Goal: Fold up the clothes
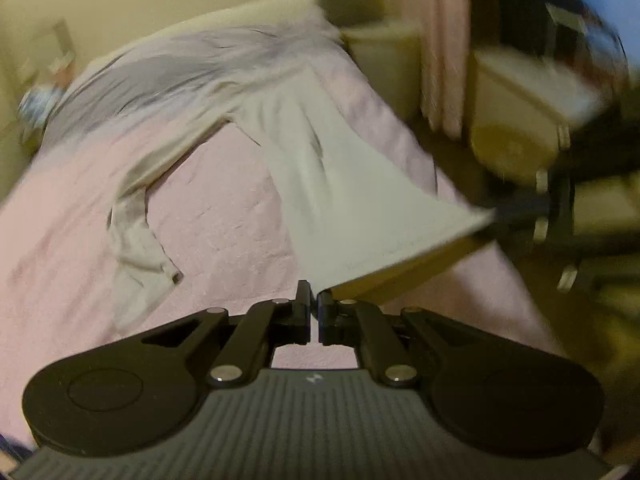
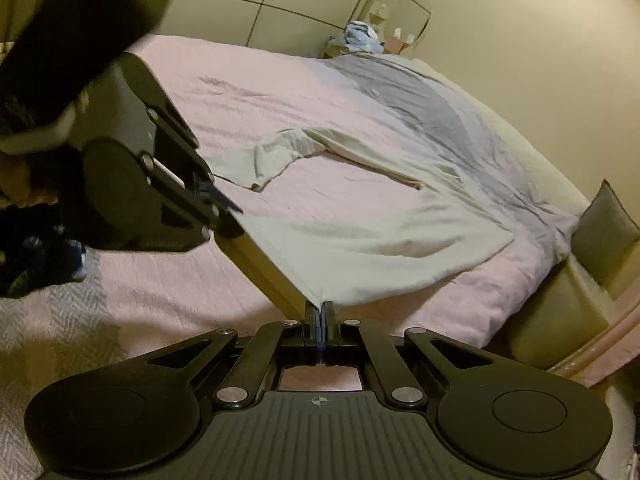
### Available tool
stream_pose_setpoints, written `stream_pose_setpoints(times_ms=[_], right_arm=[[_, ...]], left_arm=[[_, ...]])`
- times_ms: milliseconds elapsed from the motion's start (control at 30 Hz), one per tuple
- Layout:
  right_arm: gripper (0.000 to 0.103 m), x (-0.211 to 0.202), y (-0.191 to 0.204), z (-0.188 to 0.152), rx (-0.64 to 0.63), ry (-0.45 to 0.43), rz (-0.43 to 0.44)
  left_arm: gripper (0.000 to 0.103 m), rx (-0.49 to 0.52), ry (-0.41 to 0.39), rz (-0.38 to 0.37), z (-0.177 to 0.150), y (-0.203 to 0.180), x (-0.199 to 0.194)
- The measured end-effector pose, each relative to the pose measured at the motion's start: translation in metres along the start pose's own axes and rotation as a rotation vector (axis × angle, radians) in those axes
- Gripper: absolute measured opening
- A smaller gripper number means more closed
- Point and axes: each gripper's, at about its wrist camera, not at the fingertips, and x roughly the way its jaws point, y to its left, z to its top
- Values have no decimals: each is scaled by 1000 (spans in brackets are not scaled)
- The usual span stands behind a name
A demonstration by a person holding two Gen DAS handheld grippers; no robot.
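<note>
1. Bed [image 2: 248, 92] with a pale pink quilted cover: fills most of both views. The cover's stitched texture shows near the tools; a grey-lilac sheet [image 2: 432, 108] lies rumpled across the far end.
2. White long-sleeved cotton shirt [image 2: 360, 240]: lies spread on the pink cover, its body toward the near edge of the bed and its sleeves trailing away. One sleeve [image 1: 136, 240] runs out bent and creased across the cover, its cuff lying flat. The fabric is soft and matte, with shallow wrinkles; the bottom hem is lifted off the bed and pulled into a straight, taut line between the two tools.
3. Left tool [image 1: 314, 300]: black, two-fingered, on a ribbed grey body. It is clenched on one hem corner of the shirt; cloth rises directly from the fingertips. Seen in the right wrist view as well [image 2: 224, 208], gripping the far end of the hem.
4. Right tool [image 2: 320, 312]: same build, fingers pressed together with the other hem corner pinched between them.
5. Small blue-and-white soft item [image 2: 360, 36]: sits beyond the head of the bed; too blurred to identify.
</note>
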Motion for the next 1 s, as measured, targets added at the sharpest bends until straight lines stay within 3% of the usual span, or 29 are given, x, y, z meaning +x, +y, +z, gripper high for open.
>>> stream_pose_setpoints(times_ms=[100, 200, 233, 267, 333, 433, 533, 600, 700, 767, 867, 933, 1000], right_arm=[[0, 16, 2, -12, 22, 69, 39], [0, -4, -11, 1, 55, -40, 4], [0, -6, -11, 2, 53, -47, 3], [0, 2, -7, -3, 44, -1, 23], [0, 31, 11, -26, -26, 158, 92], [0, 25, 15, -26, -42, 142, 97], [0, 17, 23, -22, -47, 125, 112], [0, 40, 40, -41, -74, 231, 160], [0, 58, 46, -51, -67, 257, 189], [6, 63, 42, -52, -44, 275, 226], [13, 58, 30, -53, -56, 282, 274], [44, 45, 17, -46, -19, 272, 283], [49, 36, -4, -39, 35, 233, 288]], left_arm=[[2, -8, -74, 13, 3, -7, -14], [2, -44, -174, 22, 4, -6, -31], [2, -106, -143, 32, -2, -1, -27], [2, -164, -73, 30, -12, 4, -16], [3, -201, 46, -11, -35, -1, 7], [2, -94, 49, -1, -50, -22, 10], [2, -129, 63, 26, -63, -16, 18], [4, -118, 119, 11, -77, -16, 34], [3, 29, 137, 17, -88, -32, 48], [4, 113, 134, 30, -90, -41, 52], [7, 134, 149, 50, -90, -44, 50], [7, 143, 189, 74, -90, -45, 43], [7, 158, 232, 99, -90, -46, 34]])
